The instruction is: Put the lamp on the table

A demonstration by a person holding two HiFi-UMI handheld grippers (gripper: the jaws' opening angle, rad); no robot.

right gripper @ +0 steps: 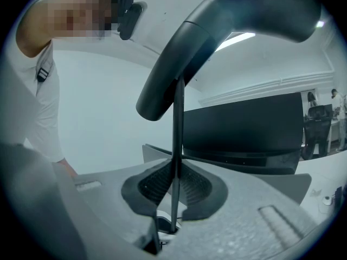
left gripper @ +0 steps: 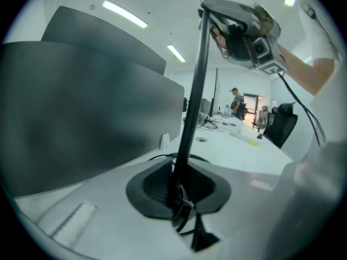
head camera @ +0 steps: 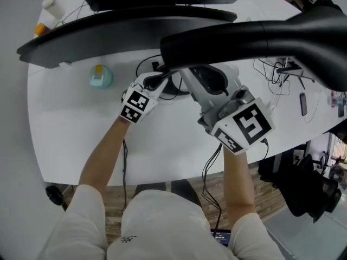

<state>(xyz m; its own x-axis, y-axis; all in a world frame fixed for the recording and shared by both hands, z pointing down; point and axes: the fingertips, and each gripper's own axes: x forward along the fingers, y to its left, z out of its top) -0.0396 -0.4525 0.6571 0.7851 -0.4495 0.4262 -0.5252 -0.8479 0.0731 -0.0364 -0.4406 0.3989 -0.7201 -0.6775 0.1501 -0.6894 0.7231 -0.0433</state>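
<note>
The lamp has a thick black head (head camera: 255, 37) and a thin black pole (left gripper: 191, 112). Both grippers are shut on that pole. In the left gripper view my left gripper (left gripper: 179, 196) clamps it low down, and the right gripper (left gripper: 246, 37) shows higher up the same pole. Seen from the right gripper view, my right gripper (right gripper: 173, 205) pinches the pole (right gripper: 177, 134) under the lamp head (right gripper: 217, 42). From the head view the left gripper (head camera: 162, 81) and right gripper (head camera: 201, 81) sit close together over the white table (head camera: 162, 140). The lamp's base is hidden.
A wide curved black monitor (head camera: 124, 31) stands at the back of the table. A teal object (head camera: 101, 76) sits to the left, a white bottle (head camera: 49, 8) at the far left corner. Cables (head camera: 282, 75) lie at the right. A black chair (head camera: 303, 183) stands beside the table.
</note>
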